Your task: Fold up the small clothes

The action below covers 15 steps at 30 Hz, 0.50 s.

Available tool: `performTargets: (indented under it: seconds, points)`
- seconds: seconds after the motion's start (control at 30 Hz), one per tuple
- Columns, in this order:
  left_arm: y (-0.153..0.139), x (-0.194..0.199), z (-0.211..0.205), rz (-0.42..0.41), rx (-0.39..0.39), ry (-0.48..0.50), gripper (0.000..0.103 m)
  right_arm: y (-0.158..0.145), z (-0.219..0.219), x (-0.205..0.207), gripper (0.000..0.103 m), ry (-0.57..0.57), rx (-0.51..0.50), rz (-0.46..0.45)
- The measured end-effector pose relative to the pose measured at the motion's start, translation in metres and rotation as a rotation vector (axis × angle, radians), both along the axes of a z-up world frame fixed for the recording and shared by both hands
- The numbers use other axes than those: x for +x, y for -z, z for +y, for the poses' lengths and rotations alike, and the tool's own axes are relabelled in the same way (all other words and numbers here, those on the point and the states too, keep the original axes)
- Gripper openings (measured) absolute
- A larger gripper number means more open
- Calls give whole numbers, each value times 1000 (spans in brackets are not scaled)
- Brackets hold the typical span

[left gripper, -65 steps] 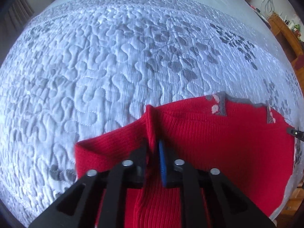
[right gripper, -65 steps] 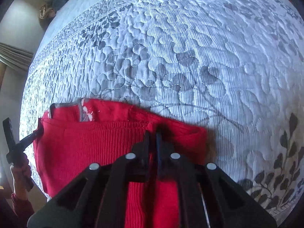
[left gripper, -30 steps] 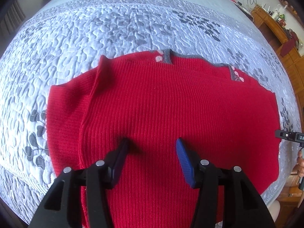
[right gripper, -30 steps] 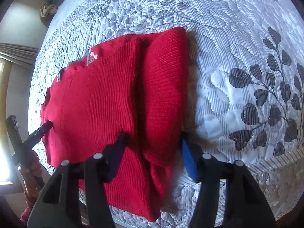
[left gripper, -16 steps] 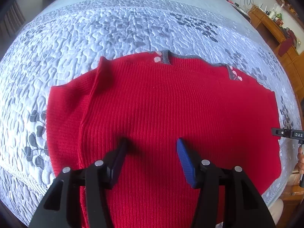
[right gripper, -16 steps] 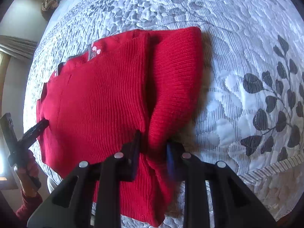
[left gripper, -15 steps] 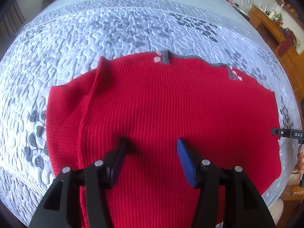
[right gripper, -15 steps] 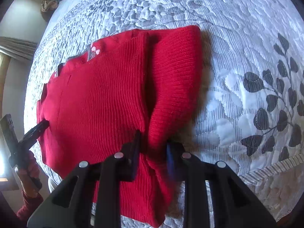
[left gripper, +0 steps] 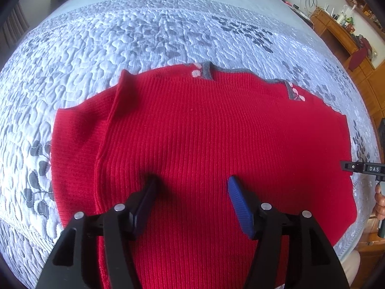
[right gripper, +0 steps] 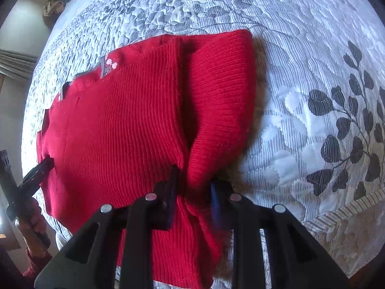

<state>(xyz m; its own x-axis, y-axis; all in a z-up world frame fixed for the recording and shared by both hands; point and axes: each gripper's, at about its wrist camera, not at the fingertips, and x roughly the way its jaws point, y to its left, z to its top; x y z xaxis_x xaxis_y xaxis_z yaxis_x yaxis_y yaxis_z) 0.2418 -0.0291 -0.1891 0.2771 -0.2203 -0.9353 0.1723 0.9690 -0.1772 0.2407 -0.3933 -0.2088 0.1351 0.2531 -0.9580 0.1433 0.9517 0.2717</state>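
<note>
**Right side pinched, left side free**

Quilted bed (left gripper: 120, 48) carries the red sweater (left gripper: 204, 144), lying flat near the bed's front edge. My right gripper (right gripper: 193, 190) has its jaws narrow, clamped on the bunched right sleeve fold (right gripper: 216, 96). My left gripper (left gripper: 190, 202) hovers over the sweater body, jaws opening wide, nothing between them. Risk, I judge: pulling on the right alone drags the whole sweater, since nothing pins the left.

Red ribbed sweater (left gripper: 204, 139), sleeve folded in, flat on quilt (left gripper: 96, 48)
</note>
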Motion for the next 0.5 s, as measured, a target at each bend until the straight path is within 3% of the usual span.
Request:
performTargets:
  seconds: [0.27, 0.5]
  points:
    - [2, -3, -2, -20, 10, 16, 66, 4, -1, 3, 22, 52, 3, 11]
    - [-11, -3, 8, 20, -27, 9, 66, -17, 9, 11, 19, 65, -86, 48]
